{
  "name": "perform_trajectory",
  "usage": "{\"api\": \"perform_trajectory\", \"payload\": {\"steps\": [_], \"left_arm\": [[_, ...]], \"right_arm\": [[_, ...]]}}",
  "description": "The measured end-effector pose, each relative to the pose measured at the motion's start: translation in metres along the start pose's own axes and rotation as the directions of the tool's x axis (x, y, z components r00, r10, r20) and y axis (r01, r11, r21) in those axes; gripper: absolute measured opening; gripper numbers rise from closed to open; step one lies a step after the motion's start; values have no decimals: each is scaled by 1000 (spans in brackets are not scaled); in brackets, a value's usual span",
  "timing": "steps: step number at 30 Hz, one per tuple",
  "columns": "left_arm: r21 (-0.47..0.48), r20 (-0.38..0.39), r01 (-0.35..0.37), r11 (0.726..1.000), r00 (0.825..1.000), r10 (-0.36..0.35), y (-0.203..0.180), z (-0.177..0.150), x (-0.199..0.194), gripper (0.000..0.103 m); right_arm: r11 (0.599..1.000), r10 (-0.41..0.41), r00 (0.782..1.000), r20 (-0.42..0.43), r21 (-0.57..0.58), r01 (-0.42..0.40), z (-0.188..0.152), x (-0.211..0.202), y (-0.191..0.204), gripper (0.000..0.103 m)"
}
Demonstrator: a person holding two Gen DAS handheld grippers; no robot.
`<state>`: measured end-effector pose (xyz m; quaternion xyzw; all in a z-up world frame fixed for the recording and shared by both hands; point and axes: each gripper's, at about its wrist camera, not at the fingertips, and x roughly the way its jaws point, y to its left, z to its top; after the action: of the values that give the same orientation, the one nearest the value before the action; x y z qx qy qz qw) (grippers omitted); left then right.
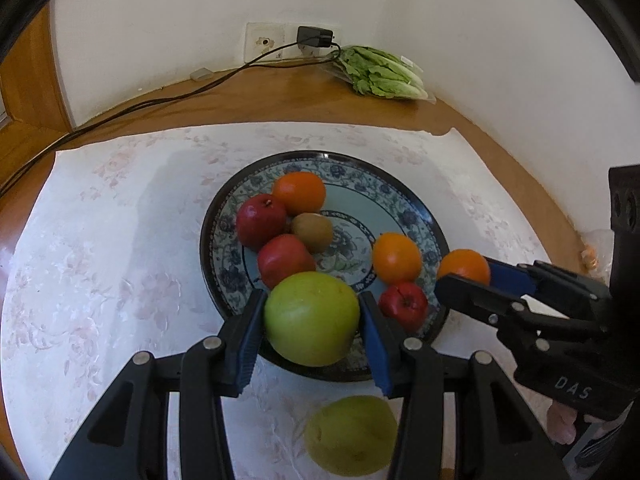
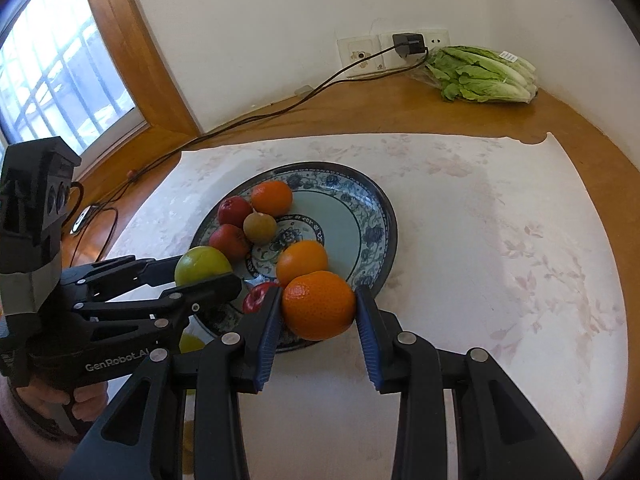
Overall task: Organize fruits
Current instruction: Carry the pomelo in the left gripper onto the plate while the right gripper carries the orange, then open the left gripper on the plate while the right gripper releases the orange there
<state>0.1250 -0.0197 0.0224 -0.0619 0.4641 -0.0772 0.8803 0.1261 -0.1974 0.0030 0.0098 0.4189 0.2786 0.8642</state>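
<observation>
green apple (image 1: pixel 311 318) clamped between jaws, orange (image 2: pixel 319 305) likewise

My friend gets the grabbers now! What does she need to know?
Left gripper: shut on the green apple, over the plate's near edge.
Right gripper: shut on an orange, by the plate's near rim.
On the plate: two oranges, three red apples, a kiwi.
Left: set both held fruits down, then fetch the other green fruit off the cloth beside the plate.
</observation>
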Motion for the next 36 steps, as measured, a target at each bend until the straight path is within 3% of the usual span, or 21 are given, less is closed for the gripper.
{"api": "perform_trajectory", "payload": {"steps": [28,32,36], "left_arm": [[-20,7,25,999,1000,-25,4,2,4,47],[-10,27,10,1000,1000,-10,2,3,-5,56],[-2,35,6,1000,999,-6,-1,2,-14,58]], "right_arm": [[999,-26,999,41,-27,27,1,18,4,38],[1000,-15,998,58,-9,15,1,13,2,44],[1000,-16,997,76,-2,16,1,4,2,48]]}}
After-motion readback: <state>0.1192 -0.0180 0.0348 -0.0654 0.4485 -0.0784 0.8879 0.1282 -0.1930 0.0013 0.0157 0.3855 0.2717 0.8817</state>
